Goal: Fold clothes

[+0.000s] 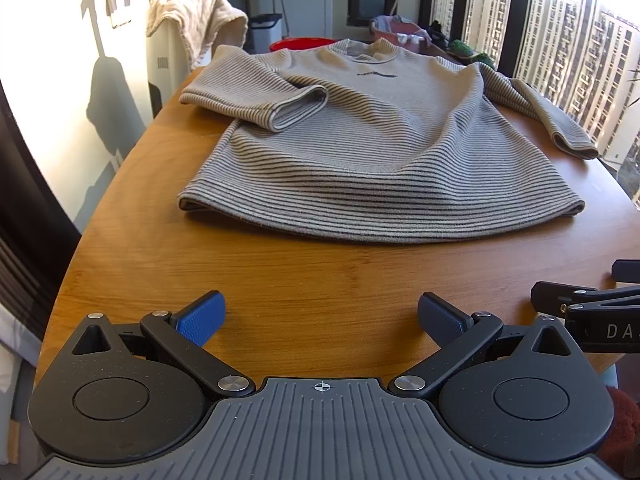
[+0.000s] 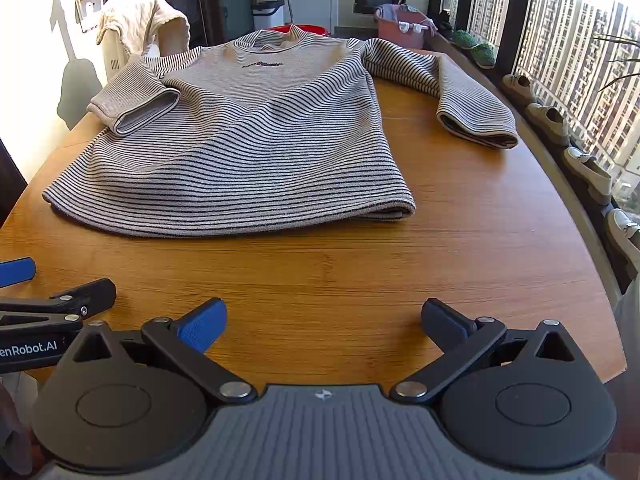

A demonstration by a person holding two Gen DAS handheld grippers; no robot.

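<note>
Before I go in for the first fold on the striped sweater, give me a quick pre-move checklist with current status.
1. Left gripper open and empty: ok.
2. Right gripper open and empty: ok.
3. Striped sweater lying front up on the wooden table: ok.
4. Left sleeve flat: not ok, its cuff lies doubled over the body.
5. Right sleeve laid out on the table: ok.
6. Hem within reach: cannot tell.

High-rise apartment room: wooden table (image 2: 440, 264), shoes (image 2: 548, 120) along windowsill, laundry basket (image 2: 400, 28).
</note>
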